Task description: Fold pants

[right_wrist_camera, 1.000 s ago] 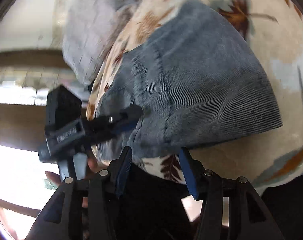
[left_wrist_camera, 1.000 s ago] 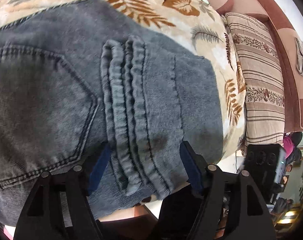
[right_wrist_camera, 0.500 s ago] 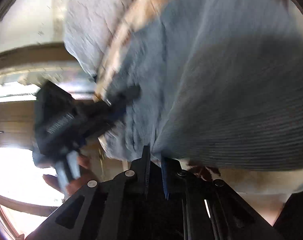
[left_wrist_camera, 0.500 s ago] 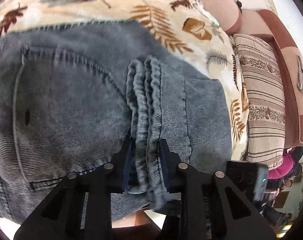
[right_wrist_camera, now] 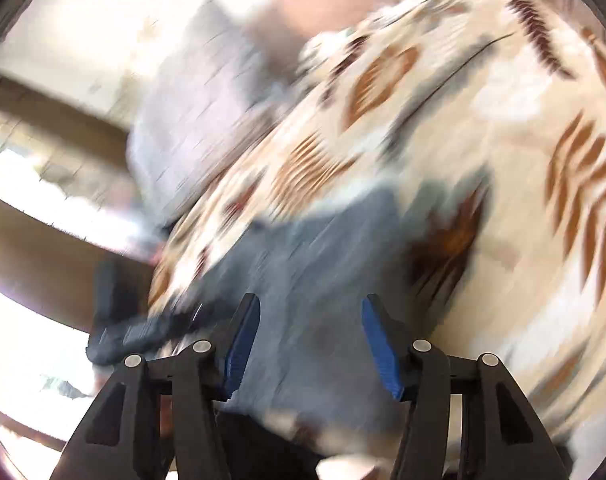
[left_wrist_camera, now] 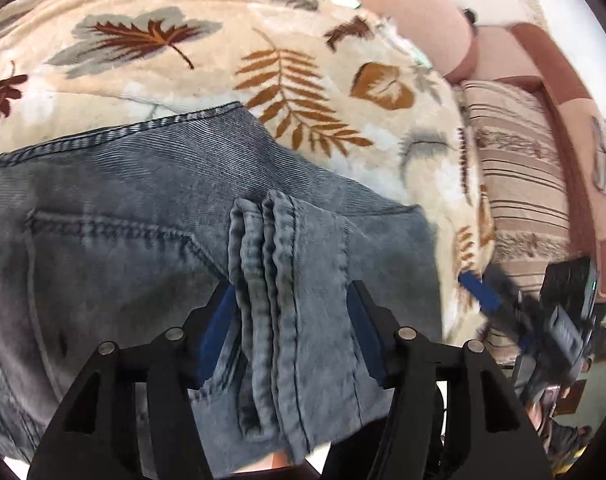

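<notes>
We see the folded pants (left_wrist_camera: 151, 216) on the leaf-print blanket (left_wrist_camera: 207, 60); our left tool (left_wrist_camera: 291, 336) and right tool (right_wrist_camera: 311, 344) have just spread, pinching nothing.

We see the right wrist view all smeared, so the pants (right_wrist_camera: 323, 264) look like a fuzzy blue patch. In the left wrist view they run off the left edge.

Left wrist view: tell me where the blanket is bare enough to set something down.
Bare leaf-print blanket lies beyond the jeans' stitched edge, and between the jeans and the striped cushion. The near side is crowded: folded denim, the left tool and the right tool.
</notes>
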{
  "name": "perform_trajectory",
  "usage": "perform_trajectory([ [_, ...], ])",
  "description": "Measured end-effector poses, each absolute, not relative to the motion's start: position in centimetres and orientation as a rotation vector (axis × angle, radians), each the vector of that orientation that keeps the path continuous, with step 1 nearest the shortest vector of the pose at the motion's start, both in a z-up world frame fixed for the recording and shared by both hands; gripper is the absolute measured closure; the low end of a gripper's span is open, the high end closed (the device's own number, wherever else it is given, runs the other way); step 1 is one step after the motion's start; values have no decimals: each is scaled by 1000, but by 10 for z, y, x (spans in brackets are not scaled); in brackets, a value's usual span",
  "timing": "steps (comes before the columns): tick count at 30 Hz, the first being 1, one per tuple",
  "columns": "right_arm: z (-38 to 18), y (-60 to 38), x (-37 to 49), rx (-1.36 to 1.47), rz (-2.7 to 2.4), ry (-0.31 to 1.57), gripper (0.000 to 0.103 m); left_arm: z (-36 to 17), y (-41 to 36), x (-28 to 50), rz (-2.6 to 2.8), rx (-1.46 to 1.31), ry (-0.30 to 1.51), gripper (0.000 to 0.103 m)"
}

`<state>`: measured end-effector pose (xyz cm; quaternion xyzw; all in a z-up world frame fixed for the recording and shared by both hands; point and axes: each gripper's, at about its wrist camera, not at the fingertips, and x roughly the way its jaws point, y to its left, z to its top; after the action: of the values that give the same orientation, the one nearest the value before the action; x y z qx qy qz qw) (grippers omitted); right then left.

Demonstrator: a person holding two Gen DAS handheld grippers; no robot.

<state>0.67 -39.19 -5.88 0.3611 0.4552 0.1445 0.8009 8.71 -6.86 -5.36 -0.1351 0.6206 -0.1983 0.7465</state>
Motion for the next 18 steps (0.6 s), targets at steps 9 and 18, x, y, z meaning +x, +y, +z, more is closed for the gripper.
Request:
perform_trajectory([
  [9,-62,-361,51,596,389,946,91,-51,-66,82,-412,-316,1288,77],
  [18,-97,-360,69,478,288,1039,82,-66,-64,85,-294,-220,1278,78],
])
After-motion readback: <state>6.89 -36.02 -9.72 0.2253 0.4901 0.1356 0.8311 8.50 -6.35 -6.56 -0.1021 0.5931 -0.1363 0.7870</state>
